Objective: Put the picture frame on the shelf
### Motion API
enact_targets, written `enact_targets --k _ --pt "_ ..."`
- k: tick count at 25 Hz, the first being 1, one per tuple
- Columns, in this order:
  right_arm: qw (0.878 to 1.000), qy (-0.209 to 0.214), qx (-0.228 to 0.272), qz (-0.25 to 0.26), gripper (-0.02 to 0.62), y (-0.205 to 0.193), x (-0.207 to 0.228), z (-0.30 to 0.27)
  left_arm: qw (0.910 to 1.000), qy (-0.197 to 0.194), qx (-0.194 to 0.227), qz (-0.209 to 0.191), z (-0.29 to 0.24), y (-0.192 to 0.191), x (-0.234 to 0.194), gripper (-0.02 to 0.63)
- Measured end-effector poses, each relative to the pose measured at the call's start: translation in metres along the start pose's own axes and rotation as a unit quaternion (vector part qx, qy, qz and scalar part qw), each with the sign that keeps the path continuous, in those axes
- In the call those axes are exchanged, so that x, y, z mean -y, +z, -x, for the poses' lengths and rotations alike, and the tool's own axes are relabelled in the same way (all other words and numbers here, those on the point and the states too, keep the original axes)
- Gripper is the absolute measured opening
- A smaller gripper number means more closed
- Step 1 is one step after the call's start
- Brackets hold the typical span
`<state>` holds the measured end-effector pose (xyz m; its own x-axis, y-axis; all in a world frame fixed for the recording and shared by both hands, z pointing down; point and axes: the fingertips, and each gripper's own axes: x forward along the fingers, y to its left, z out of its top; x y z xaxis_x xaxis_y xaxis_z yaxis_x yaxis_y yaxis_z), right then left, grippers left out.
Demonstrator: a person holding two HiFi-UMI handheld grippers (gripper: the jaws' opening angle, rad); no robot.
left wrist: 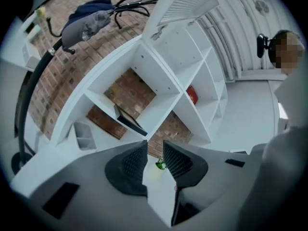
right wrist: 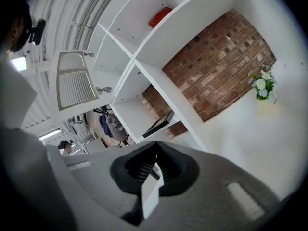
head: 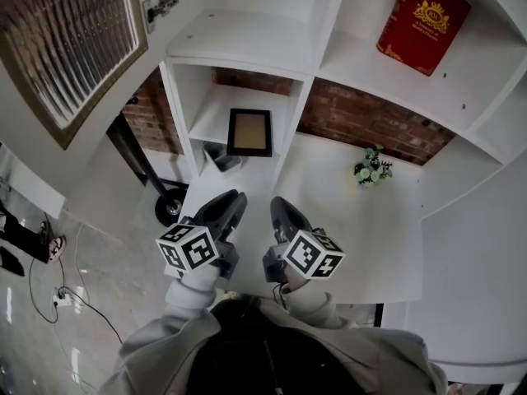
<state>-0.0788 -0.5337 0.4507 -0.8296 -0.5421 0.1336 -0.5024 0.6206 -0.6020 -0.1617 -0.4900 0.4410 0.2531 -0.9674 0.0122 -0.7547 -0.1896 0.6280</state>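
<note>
The dark picture frame (head: 249,132) stands on the white shelf (head: 212,122) in the lower left compartment, leaning back toward the brick wall. It shows edge-on in the left gripper view (left wrist: 129,119) and in the right gripper view (right wrist: 159,124). Both grippers hover low over the white desk, well short of the shelf. My left gripper (head: 233,199) (left wrist: 155,146) has its jaws a narrow gap apart with nothing between them. My right gripper (head: 280,206) (right wrist: 155,146) has its jaws closed tip to tip and holds nothing.
A small pot of white flowers (head: 372,167) sits on the desk (head: 362,245) at the right. A red book (head: 422,21) leans in an upper compartment. A grey holder (head: 221,156) stands below the frame's shelf. A louvred cabinet door (head: 74,48) hangs open at the left.
</note>
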Motion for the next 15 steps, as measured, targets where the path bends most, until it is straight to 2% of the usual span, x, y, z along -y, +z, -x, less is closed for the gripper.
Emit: enact_targets --k 3,5,8,11,13,15 --pt "1.000 0.010 -0.006 0.001 0.000 -0.006 -0.006 0.001 0.9987 0.006 -0.013 -0.050 0.006 -0.006 0.007 0.067" --pt "1.000 0.016 -0.009 0.007 0.000 -0.008 -0.010 0.002 0.9947 0.017 -0.021 -0.099 0.010 -0.011 0.010 0.032" --pt "0.999 0.026 -0.010 0.021 0.000 -0.010 -0.018 0.003 0.9840 0.035 -0.024 -0.173 0.017 -0.015 0.015 0.005" --pt "0.999 0.034 -0.007 0.039 0.000 -0.012 -0.025 0.007 0.9706 0.045 -0.019 -0.235 0.022 -0.017 0.021 0.004" --pt "0.998 0.040 -0.005 0.050 0.000 -0.014 -0.028 0.010 0.9653 0.048 -0.022 -0.256 0.025 -0.021 0.024 0.003" --pt "0.997 0.044 -0.007 0.059 0.000 -0.017 -0.031 0.012 0.9647 0.050 -0.032 -0.256 0.026 -0.027 0.024 0.003"
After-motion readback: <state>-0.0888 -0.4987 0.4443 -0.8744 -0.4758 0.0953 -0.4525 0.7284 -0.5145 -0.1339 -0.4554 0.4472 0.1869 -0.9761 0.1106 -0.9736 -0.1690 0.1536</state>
